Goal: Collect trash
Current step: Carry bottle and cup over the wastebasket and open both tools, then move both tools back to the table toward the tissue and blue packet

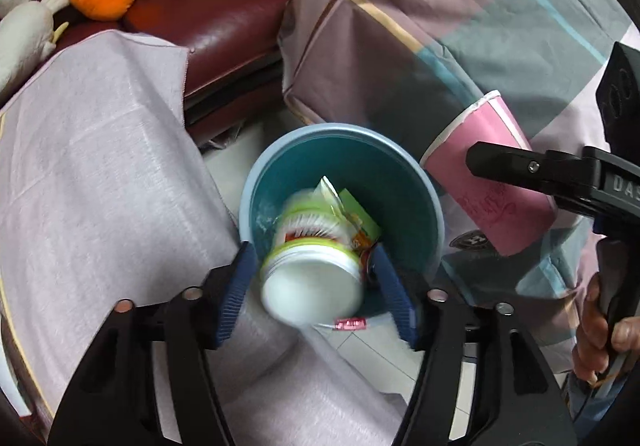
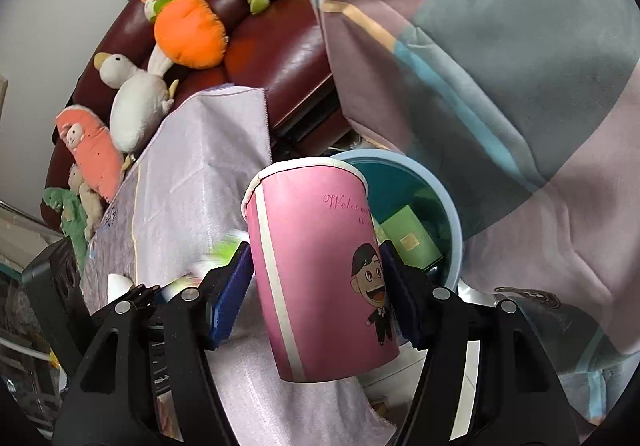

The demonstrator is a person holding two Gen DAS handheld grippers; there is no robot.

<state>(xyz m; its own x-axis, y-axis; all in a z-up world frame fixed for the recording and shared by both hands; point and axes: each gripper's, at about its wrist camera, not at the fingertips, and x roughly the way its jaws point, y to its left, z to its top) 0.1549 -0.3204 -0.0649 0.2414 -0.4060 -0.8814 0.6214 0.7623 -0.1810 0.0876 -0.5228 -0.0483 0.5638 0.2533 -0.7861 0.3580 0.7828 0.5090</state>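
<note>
Left wrist view: a white cup (image 1: 316,266) with green bands, motion-blurred, sits base-first between the blue pads of the left tongs (image 1: 314,278). The pads stand wide apart; whether they touch the cup cannot be told. The cup hangs over the near rim of the blue bin (image 1: 400,182), which holds a green packet (image 1: 358,212). At 3 o'clock, the right tongs (image 1: 496,162) carry a pink cup (image 1: 480,182); a hand (image 1: 600,334) holds the grip.

Right wrist view: the right tongs (image 2: 316,286) clamp the pink cup (image 2: 316,270), printed with a cartoon groom, rim tilted away. The bin (image 2: 448,206) lies at 2 o'clock behind it. A lilac-covered surface (image 2: 200,166) sits at 10 o'clock.
</note>
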